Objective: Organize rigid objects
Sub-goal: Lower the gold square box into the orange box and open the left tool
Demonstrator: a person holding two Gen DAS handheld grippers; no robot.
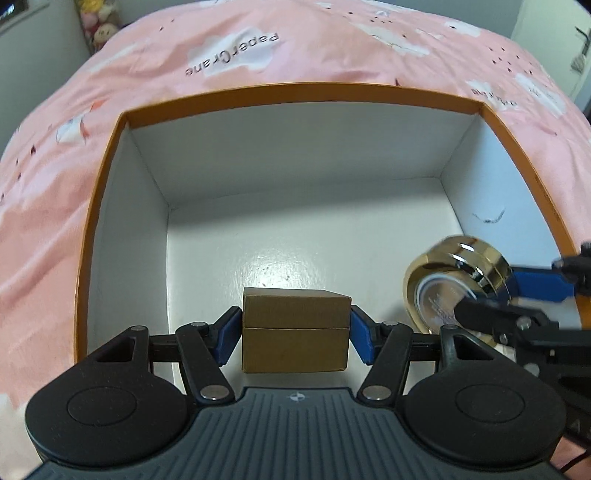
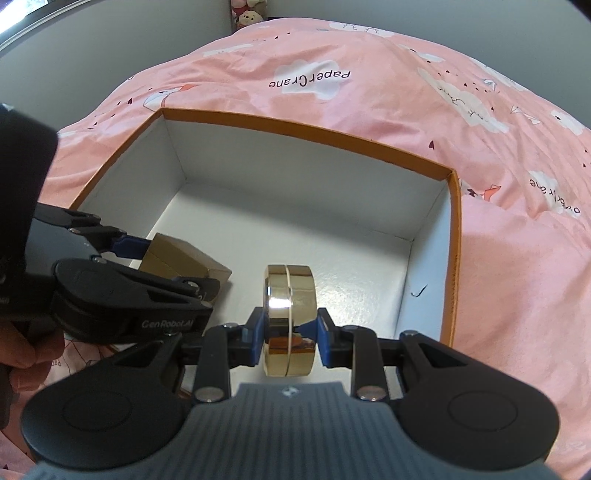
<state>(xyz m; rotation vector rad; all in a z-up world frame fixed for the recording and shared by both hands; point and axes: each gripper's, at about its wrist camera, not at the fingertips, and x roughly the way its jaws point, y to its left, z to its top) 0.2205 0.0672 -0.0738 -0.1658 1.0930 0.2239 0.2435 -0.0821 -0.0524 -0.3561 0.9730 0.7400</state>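
Observation:
My left gripper (image 1: pixel 295 328) is shut on a small brown cardboard box (image 1: pixel 295 328) and holds it over the near part of a large open box (image 1: pixel 288 92) with an orange rim and white inside. My right gripper (image 2: pixel 289 332) is shut on a round gold jar (image 2: pixel 290 317), held on edge over the same box. The gold jar (image 1: pixel 454 280) and the right gripper show at the right in the left wrist view. The left gripper with the brown box (image 2: pixel 173 258) shows at the left in the right wrist view. The big box's floor (image 2: pixel 295 229) holds nothing else.
The open box sits on a bed with a pink "PaperCrane" quilt (image 1: pixel 236 55) around it. Plush toys (image 1: pixel 99 22) stand at the far corner by a grey wall. A dark scribble (image 2: pixel 419 291) marks the box's right inner wall.

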